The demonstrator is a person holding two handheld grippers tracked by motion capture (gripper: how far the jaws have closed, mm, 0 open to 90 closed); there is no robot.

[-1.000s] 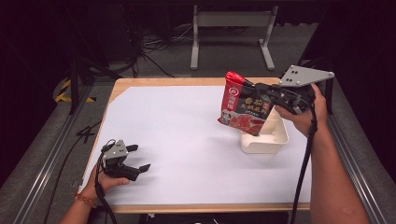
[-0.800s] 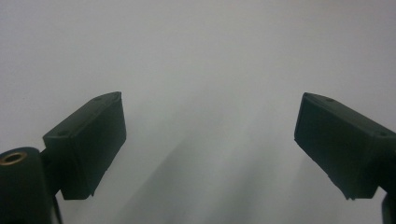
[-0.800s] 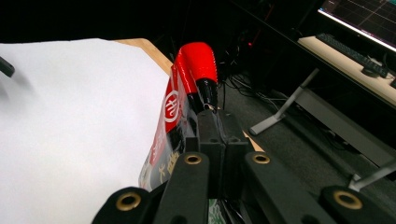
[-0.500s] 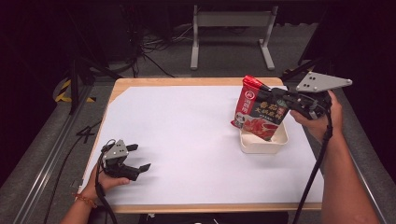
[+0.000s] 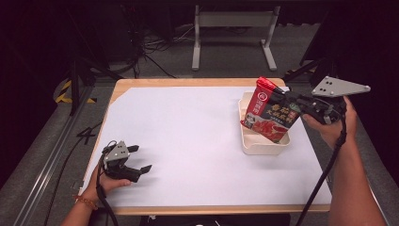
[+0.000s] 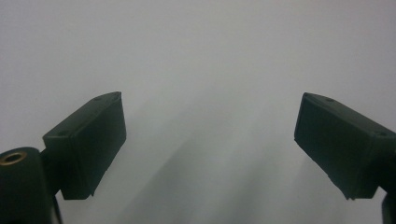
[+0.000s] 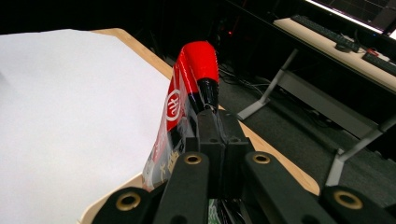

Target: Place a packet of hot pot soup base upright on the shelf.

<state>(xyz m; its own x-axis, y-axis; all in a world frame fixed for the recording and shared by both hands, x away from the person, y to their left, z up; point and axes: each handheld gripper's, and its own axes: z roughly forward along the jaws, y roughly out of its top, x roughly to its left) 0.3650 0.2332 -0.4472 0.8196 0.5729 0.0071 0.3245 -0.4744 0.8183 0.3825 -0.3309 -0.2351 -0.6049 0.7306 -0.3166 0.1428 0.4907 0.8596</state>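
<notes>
One red food packet (image 5: 268,113), one cream tray (image 5: 263,145), two hand-held grippers, left (image 5: 139,160) and right (image 5: 286,98), one table (image 5: 188,141)

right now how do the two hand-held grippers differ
The left hand-held gripper rests low on the white sheet, jaws wide open and empty; the right hand-held gripper is raised, shut on the red printed food pouch over the cream rectangular tray. Both are black.

– What carries everything here?
– A light wooden table (image 5: 123,87), its top almost wholly covered by a large white paper sheet (image 5: 188,141).
– And what lies on the sheet?
– A cream rectangular plastic tray (image 5: 263,147) sits at its far right side, near the sheet's right edge.
</notes>
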